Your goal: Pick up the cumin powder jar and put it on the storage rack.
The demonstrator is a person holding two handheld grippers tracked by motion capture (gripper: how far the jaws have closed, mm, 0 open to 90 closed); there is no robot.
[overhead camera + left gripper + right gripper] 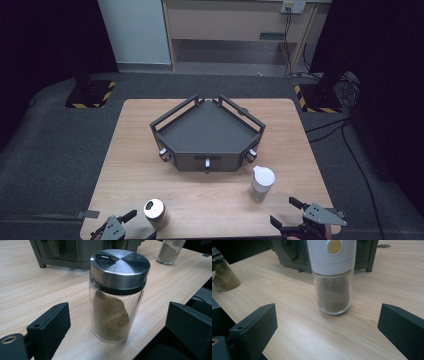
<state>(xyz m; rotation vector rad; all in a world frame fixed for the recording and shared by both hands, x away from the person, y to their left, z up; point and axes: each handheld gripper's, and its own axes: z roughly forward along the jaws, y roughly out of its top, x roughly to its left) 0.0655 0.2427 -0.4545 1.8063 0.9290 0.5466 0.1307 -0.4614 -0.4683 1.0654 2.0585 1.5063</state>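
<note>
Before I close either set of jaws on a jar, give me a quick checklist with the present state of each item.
1. Left gripper jaws open: ok, they stand wide on either side of the steel-lidded jar, no contact.
2. Steel-lidded jar upright on the table: ok, near the front edge.
3. Right gripper jaws open: ok, the white-capped jar stands ahead of them, not yet between.
4. White-capped jar upright: ok.
5. Dark rack free to receive jars: ok, its shelf looks bare.
6. Lids tight on both jars: cannot tell.
</note>
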